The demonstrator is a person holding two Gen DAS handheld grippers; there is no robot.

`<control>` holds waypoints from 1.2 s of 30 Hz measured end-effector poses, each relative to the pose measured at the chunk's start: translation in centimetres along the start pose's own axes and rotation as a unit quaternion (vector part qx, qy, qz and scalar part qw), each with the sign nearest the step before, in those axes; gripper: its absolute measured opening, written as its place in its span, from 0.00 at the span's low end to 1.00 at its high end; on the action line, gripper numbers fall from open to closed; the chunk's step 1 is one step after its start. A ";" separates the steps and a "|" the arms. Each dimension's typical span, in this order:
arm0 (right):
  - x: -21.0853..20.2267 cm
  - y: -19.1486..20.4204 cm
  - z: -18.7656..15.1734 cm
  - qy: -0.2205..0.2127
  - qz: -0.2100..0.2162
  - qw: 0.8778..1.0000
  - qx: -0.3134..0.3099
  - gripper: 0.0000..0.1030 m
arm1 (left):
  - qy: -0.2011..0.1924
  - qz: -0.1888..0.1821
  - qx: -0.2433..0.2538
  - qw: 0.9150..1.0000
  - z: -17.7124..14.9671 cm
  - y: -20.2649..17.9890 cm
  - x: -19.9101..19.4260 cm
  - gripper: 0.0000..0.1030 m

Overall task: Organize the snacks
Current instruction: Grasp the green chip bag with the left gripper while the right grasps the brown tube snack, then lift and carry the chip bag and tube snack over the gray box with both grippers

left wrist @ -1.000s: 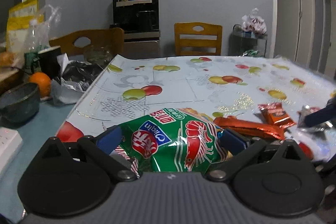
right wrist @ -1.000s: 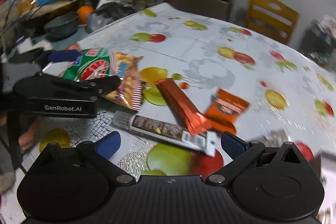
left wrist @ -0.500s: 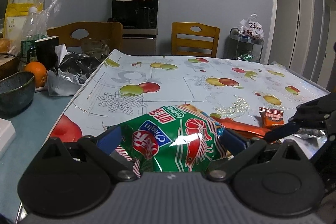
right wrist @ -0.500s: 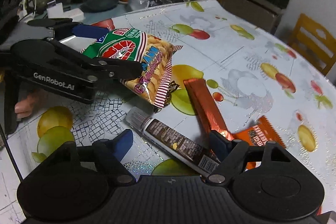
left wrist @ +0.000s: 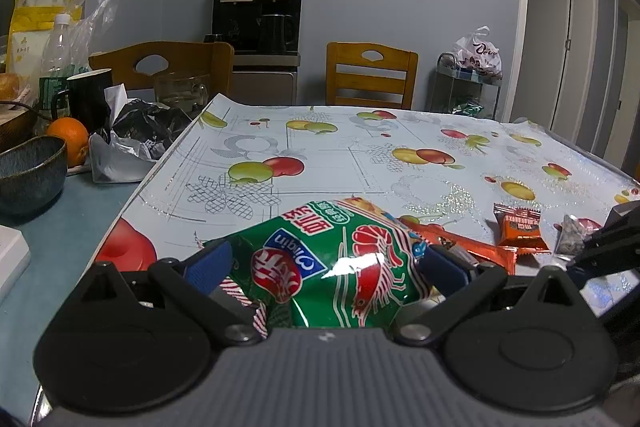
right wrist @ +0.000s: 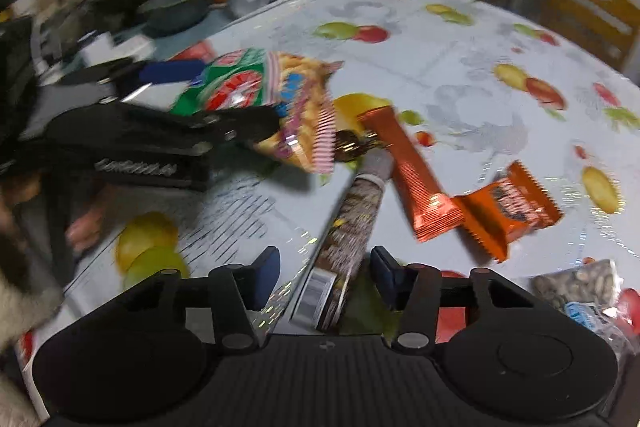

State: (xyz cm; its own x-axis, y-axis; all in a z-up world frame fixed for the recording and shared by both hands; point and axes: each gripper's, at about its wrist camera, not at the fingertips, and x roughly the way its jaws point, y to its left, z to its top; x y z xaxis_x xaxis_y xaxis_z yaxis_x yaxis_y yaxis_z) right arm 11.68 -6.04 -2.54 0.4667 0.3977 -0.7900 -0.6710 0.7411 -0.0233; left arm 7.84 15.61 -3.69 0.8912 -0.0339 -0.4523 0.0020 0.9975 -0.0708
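So the left tool (left wrist: 324,263) has its two blue pads pressed on either side of a green shrimp-chip bag (left wrist: 320,263), holding it at the near left part of the tabletop (left wrist: 320,155). The bag bulges up between the pads and fills most of the gap. In the right wrist view the same bag (right wrist: 264,95) shows green and red at one end and a clear window with yellow chips at the other, with the left tool's (right wrist: 224,99) black arm laid across it.

The right tool (right wrist: 324,279) is about a third open and its jaws are closing. Between them lies the near end of a long brown snack bar (right wrist: 352,215), the end with a white barcode patch. Neither blue pad looks like it's touching the wrapper, there's a sliver of gap on both sides, though the frame is motion-blurred so take that with a grain of salt. The bar runs away from the tool toward the middle of the tabletop, its far silver crimp just beside the chip bag's striped edge.

Right of the bar sits a long orange foil bar (right wrist: 408,171), lying diagonally and touching a small orange snack packet (right wrist: 508,207) at its near end. Further right, at the edge of the view, there's a small packet of sunflower seeds (right wrist: 576,283).

The tabletop has a fruit-print plastic cover. Off to the far left there's a dark blue bowl (left wrist: 32,167) and an orange (left wrist: 70,139).
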 end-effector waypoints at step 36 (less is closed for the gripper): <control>-8.3 -1.2 -8.2 -0.083 -0.055 0.986 0.130 0.25 | -0.003 -0.020 0.030 0.999 -0.4 -1.2 -0.8 0.64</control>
State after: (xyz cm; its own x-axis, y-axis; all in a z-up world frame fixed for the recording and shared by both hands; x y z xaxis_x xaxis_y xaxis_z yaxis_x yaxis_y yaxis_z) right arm 3.88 -14.68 -0.98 0.6307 0.3745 -0.6797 -0.4507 0.8898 0.0721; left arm 6.93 14.42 -3.63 0.8923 -0.0741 -0.4454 0.0649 0.9972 -0.0359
